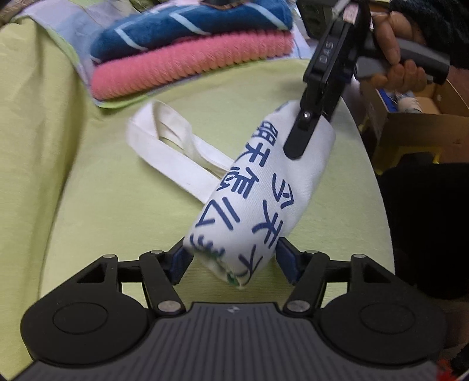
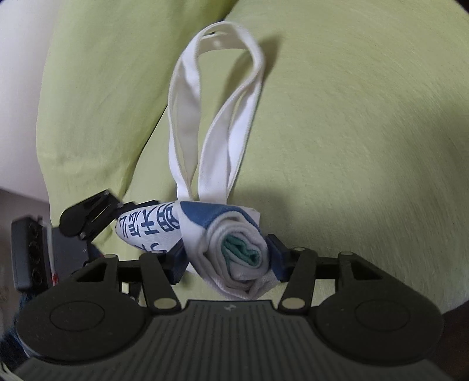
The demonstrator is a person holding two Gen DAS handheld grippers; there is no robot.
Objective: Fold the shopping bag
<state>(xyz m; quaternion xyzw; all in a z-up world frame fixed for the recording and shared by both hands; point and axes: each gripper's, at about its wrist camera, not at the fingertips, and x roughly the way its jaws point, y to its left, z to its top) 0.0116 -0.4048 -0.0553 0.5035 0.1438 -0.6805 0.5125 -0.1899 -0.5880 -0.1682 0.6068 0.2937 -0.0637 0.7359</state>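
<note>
Pale green cloth (image 1: 123,205) covers the whole worktop, its rounded edge curving away on the right. On the far side sits a stack of folded towels: a blue striped towel (image 1: 190,26) on top of a pink ribbed towel (image 1: 187,70), both resting on a pastel checked cloth (image 1: 73,38). Off the worktop's right edge stands a cardboard box (image 1: 425,117).

And the shopping bag (image 1: 263,199), white canvas with blue printed characters, is rolled into a tight tube, lying diagonally near the middle of the worktop, well apart from the towels. Its two white handles (image 1: 173,143) trail out flat over the green cloth on the far-left side of the roll.

Both tongs are on it! The left tongs (image 1: 233,260) clamp the near end of the roll, blue pads pressed against either side of the fabric. The right tongs (image 2: 225,258) pinch the opposite end, and from their own camera the spiral of layered cloth shows end-on, with a teal layer at its core and the handles looping away beyond. From the left camera those right tongs come down from the upper right, one black finger (image 1: 302,134) lying over the top of the roll, a hand (image 1: 395,58) wrapped around the grey grip behind.
</note>
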